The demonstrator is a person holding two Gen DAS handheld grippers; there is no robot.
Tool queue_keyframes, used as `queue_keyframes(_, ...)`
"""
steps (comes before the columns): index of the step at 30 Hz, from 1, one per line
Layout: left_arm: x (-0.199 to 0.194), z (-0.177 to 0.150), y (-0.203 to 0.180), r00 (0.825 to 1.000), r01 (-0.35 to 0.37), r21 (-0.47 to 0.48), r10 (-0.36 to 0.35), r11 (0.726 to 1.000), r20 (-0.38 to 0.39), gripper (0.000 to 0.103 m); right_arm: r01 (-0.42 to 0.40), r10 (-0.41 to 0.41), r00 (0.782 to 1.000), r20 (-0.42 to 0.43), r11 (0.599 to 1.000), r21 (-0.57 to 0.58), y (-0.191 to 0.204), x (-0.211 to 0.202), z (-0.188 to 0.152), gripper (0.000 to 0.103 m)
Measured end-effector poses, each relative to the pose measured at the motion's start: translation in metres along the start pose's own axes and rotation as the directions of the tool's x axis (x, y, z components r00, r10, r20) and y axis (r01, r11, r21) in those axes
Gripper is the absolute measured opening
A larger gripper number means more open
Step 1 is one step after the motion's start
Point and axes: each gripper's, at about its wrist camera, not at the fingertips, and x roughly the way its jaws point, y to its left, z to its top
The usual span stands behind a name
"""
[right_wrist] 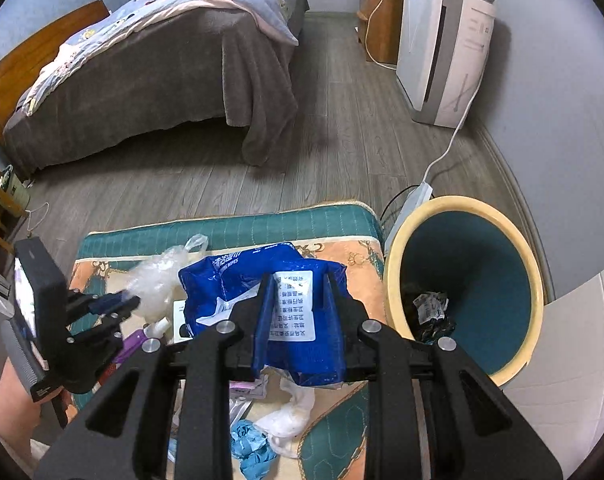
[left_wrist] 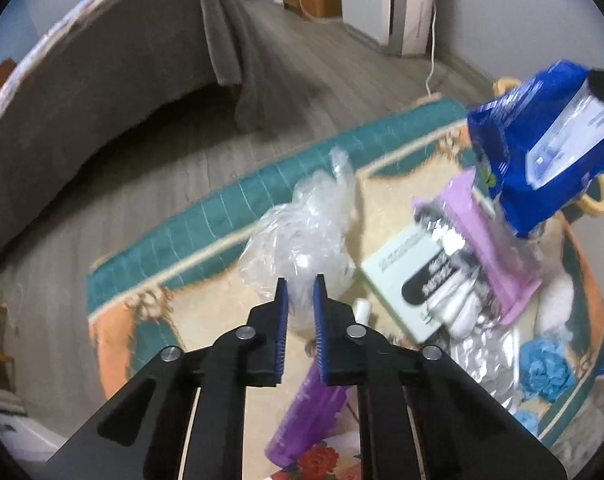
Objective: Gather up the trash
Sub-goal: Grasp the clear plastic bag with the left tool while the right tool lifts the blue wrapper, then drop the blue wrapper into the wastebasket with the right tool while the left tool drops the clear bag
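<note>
Well, rug (right_wrist: 261, 224): the litter lies scattered across it, so I work low over it.
Bin (right_wrist: 462, 202): stands off the rug's corner, at 3 o'clock from my right tool, mouth tipped toward me; crumpled scraps already lie inside, so this looks like where the load should go.
Blue wipes pack (right_wrist: 221, 292): lifted clear of the rug, not yet over the bin.
Clear plastic bag (left_wrist: 297, 232): on the rug, at 9 o'clock from the pack.
Right gripper (right_wrist: 297, 276): pinching the wipes pack across its labelled face, which keeps the floppy pack from folding away.
Left gripper (left_wrist: 300, 280): pads nearly pressed together, with bag film in the narrow gap; I judge it a pinch on the clear plastic bag.
Writing: "WIPES" reads on the pack's top edge; its white sticker carries Chinese print too small for me to read.
</note>
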Motion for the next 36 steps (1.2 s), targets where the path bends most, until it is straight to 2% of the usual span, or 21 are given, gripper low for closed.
queue_keyframes(7, -0.041, 0.017, 0.001, 0.990, 0.004, -0.031, 0.000, 1.000, 0.144, 0.010, 0.002, -0.003, 0.999, 0.047, 0.999, 0.034, -0.015, -0.011, 0.011, 0.024)
queue_keyframes(12, -0.063, 0.027, -0.010, 0.978, 0.043, -0.029, -0.036, 0.999, 0.204, 0.010, 0.012, -0.018, 0.997, 0.078, 0.997, 0.077, -0.036, -0.020, 0.020, 0.024)
queue_keyframes(25, -0.079, 0.043, -0.074, 0.964, 0.109, 0.055, -0.119, 0.992, 0.237, 0.010, 0.097, -0.120, 0.987, 0.105, 0.974, 0.206, -0.124, -0.039, 0.024, 0.024)
queue_keyframes(36, -0.074, 0.065, -0.144, 0.952, 0.186, 0.127, -0.210, 0.974, 0.221, 0.010, 0.176, -0.205, 0.976, 0.073, 0.942, 0.284, -0.186, -0.034, 0.014, 0.024)
